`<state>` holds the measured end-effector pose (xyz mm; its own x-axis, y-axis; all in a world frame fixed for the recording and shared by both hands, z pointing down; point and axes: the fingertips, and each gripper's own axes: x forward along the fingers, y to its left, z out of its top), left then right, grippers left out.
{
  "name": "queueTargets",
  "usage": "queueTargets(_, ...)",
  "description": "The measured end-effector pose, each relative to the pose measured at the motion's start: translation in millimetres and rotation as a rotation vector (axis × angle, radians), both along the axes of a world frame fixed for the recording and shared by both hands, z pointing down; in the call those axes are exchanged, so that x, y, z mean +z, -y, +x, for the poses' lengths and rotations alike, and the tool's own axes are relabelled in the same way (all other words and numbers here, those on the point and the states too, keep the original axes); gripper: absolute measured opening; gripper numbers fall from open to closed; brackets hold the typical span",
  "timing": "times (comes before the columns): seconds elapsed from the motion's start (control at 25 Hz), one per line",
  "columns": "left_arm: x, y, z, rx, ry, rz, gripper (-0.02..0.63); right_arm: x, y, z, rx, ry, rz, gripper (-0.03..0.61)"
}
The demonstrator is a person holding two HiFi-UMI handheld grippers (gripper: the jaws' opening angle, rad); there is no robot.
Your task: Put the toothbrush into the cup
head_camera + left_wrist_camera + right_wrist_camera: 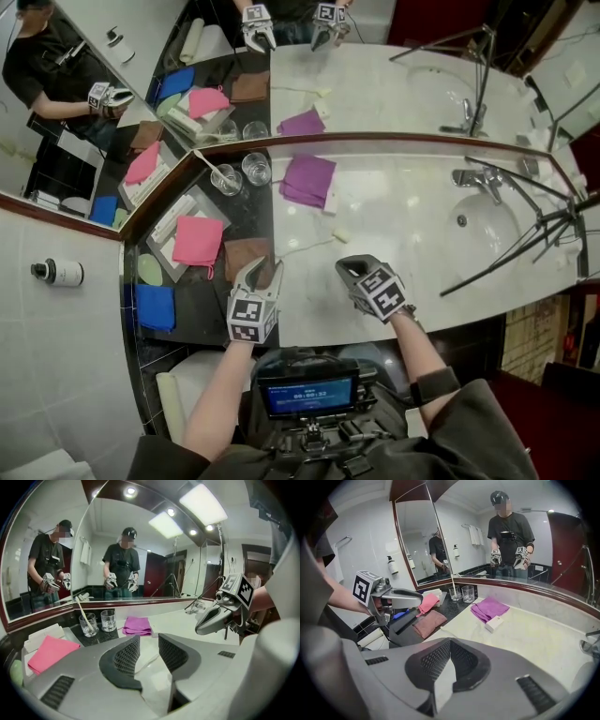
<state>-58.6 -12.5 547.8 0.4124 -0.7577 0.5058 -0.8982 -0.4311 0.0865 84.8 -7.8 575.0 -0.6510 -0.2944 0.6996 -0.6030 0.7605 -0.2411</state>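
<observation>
A white toothbrush (208,162) (82,611) stands tilted in the left one of two clear glasses (226,179) (88,624) at the back of the dark counter, by the mirror corner. The second glass (256,169) beside it holds nothing. My left gripper (255,269) (149,642) hovers near the counter's front edge, over the brown cloth's corner, open, with only the marble showing between its fingers. My right gripper (346,268) (448,649) is to its right over the pale marble, shut on nothing. Both are well short of the glasses.
A purple cloth (308,179) and a small white box (331,202) lie right of the glasses. Pink cloth (197,239), brown cloth (246,254) and blue cloth (155,307) lie on the dark side. A thin pale strip (305,246) lies on the marble. Sink (486,228), tap and tripod legs stand at the right.
</observation>
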Motion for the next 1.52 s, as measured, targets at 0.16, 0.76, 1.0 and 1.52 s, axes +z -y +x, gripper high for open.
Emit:
queueTargets(0.16,10,2,8,-0.025,-0.061,-0.048,0.138,2,1,4,0.007,0.004,-0.004,0.006)
queueTargets(0.76,50,7,53,0.119,0.085,-0.127,0.285,11,1,27,0.012,-0.003,-0.023,0.006)
queueTargets(1.0,79,18,57,0.313,0.377,-0.097,0.284,18,-1,38,0.026,0.0,-0.041,0.006)
queueTargets(1.52,160,31,80,0.73,0.715,-0.237,0.226,37,-8,70,0.098,0.012,-0.085,0.006)
